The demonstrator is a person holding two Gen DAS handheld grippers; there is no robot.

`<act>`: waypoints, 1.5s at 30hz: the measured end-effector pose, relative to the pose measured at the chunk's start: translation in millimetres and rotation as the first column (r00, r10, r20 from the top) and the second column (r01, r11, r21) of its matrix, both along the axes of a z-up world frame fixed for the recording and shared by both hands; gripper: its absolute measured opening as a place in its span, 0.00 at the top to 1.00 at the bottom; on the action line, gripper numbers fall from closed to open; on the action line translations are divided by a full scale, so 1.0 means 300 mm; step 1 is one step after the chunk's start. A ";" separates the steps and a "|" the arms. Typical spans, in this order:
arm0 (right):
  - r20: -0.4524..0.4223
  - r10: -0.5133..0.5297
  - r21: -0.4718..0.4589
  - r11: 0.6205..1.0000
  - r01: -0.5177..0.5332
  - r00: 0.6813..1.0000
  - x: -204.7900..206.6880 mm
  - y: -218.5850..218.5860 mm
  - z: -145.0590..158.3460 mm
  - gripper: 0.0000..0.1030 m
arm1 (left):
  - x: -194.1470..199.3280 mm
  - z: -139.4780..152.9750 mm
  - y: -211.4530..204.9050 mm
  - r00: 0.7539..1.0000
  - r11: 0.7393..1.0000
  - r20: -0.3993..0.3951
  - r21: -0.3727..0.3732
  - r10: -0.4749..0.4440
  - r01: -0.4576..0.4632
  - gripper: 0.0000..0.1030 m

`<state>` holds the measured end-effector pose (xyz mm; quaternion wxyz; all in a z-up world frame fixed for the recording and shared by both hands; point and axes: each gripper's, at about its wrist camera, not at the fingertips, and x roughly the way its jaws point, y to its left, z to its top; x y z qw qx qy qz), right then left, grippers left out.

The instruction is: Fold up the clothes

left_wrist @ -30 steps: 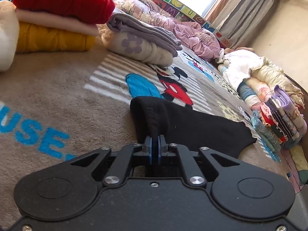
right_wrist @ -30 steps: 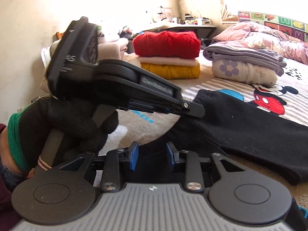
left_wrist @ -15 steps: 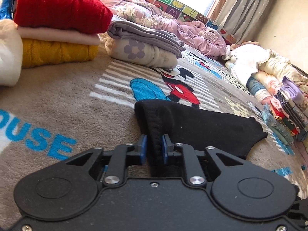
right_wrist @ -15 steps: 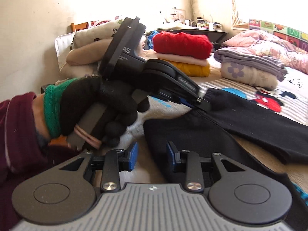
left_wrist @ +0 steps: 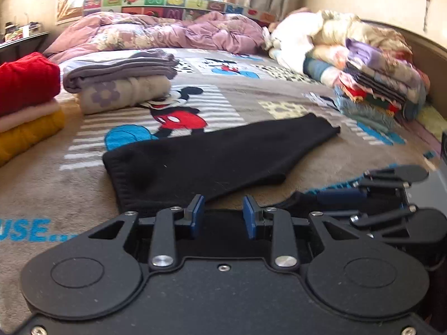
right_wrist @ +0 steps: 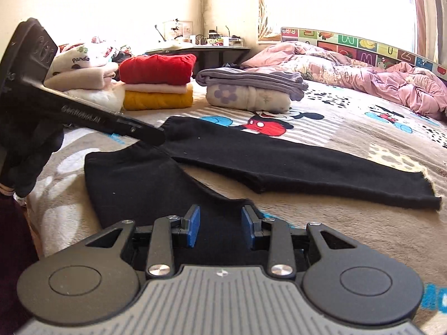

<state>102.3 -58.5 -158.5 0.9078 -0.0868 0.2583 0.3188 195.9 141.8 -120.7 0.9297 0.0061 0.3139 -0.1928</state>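
Black trousers (left_wrist: 212, 153) lie spread flat on the Mickey Mouse blanket (left_wrist: 251, 97), both legs splayed apart in the right wrist view (right_wrist: 279, 162). My left gripper (left_wrist: 223, 217) is open and empty, just above the waistband end. My right gripper (right_wrist: 220, 227) is open and empty, over the near leg. The left gripper (right_wrist: 151, 135) also shows in the right wrist view, its tip near the waistband. The right gripper (left_wrist: 335, 195) shows at the right of the left wrist view.
Folded stacks stand behind: red, pink and yellow knits (right_wrist: 157, 83), grey and floral clothes (right_wrist: 251, 92), white panda items (right_wrist: 83, 67). A pile of unfolded clothes (left_wrist: 363, 64) lies at the far right. A pink duvet (right_wrist: 349, 67) lies at the back.
My left gripper opened and let go of the trousers' waistband, then swung round. The trousers now lie flat. My right gripper stayed open and drew back a little.
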 end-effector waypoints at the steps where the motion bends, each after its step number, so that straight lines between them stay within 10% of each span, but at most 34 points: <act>1: 0.009 -0.007 -0.032 0.999 0.007 1.000 0.014 0.001 -0.007 0.67 | 0.007 -0.014 -0.016 1.000 1.000 -0.013 0.017 -0.015 0.015 0.72; 7: 0.006 0.022 -0.068 0.997 -0.021 1.000 0.062 0.003 -0.036 0.67 | 0.035 -0.056 -0.064 0.998 0.996 -0.019 0.063 -0.060 0.061 0.72; 10: 0.003 -0.006 -0.062 0.998 0.006 1.000 0.083 -0.003 -0.038 0.84 | 0.051 -0.069 -0.078 0.998 0.995 -0.012 0.081 -0.065 0.066 0.72; 20: -0.045 -0.088 -0.018 0.996 0.087 0.995 0.126 -0.036 -0.031 0.78 | 0.056 -0.049 -0.080 0.997 0.997 0.035 0.042 -0.070 0.068 0.72; 27: -0.037 -0.100 -0.046 0.994 0.098 0.994 0.124 -0.036 -0.018 0.78 | 0.003 -0.050 -0.174 0.968 0.966 0.028 0.087 -0.248 0.245 0.72; 30: -0.033 -0.112 -0.037 0.993 0.111 0.993 0.120 -0.046 -0.010 0.78 | 0.026 -0.096 -0.229 0.976 0.961 0.022 0.179 -0.218 0.210 0.72; 45: 0.011 -0.360 0.141 0.924 0.355 0.933 -0.173 -0.542 0.075 0.75 | -0.045 -0.011 -0.242 0.990 0.998 0.135 0.046 -0.045 0.039 0.74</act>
